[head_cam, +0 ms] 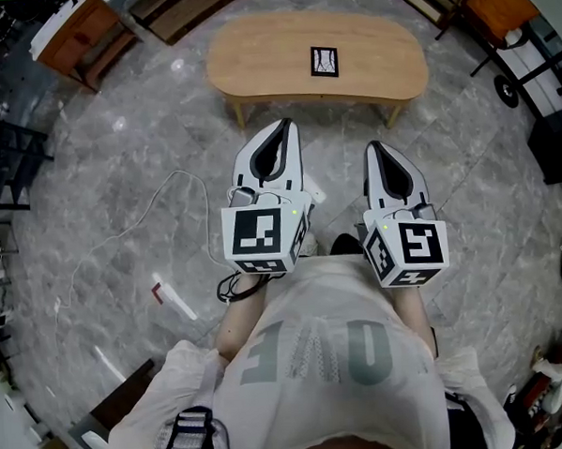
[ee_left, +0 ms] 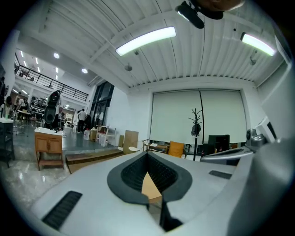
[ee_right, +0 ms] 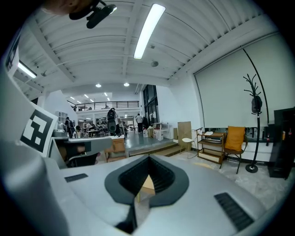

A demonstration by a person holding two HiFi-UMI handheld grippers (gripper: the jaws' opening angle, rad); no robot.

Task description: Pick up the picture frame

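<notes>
Picture frame [head_cam: 324, 62] sits mid-top on the oval bench [head_cam: 254, 75], straight ahead, between the two grippers' lines and well apart from both. Left gripper [head_cam: 283, 127] and right gripper [head_cam: 375, 148]: jaws closed together, empty. Left tips look slightly nearer. Frame looks nearly square.

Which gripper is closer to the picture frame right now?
The left gripper: its tip reaches further toward the table than the right gripper, which sits further back. The picture frame lies on the table ahead, between the two.
</notes>
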